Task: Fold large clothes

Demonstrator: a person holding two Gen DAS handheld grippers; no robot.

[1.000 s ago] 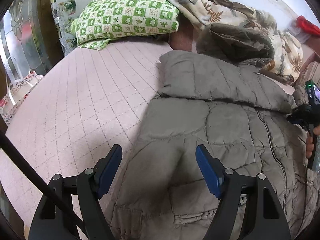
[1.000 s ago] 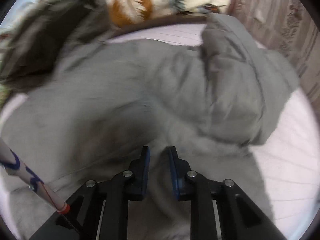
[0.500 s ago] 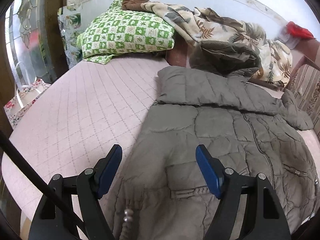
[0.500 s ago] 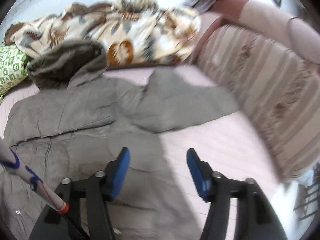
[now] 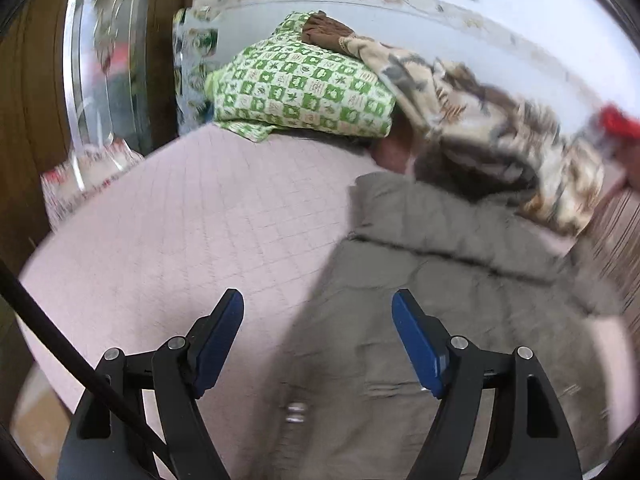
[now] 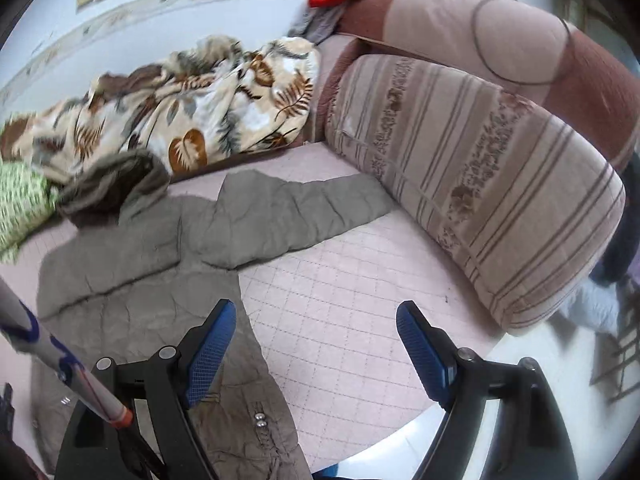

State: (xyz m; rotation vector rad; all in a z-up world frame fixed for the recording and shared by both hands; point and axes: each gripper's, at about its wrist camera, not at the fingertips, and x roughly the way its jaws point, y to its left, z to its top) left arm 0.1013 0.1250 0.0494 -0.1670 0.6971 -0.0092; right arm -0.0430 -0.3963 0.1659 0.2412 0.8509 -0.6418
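- Grippers first: my right gripper [image 6: 310,344] has just been opening and now stands wide with nothing between its blue pads, above the bare quilted cover just beside the coat's edge.
- My left gripper [image 5: 318,340] is also spread and holds nothing; it hangs over the coat's other edge, where grey cloth meets pink cover.
- Below them the coat [image 6: 160,264], a grey padded one with a hood, lies front up on the bed cover [image 6: 340,304]. One sleeve [image 6: 296,208] runs out flat toward the bolster, and the other looks folded across the chest in the left view.
- I judge the step as laying out and starting the folds: one sleeve seems in, one is not yet.
- Next move, as I see it, calls for taking the outstretched sleeve near its cuff and carrying it across the body without dragging the coat askew.
- Farther off, the striped bolster [image 6: 480,184] lines the bed's right side.
- Beyond the hood sit a leaf-print blanket [image 6: 192,116] and a green checked pillow [image 5: 304,92].
- A pale wall with a patterned border closes the room; the left view is blurred.
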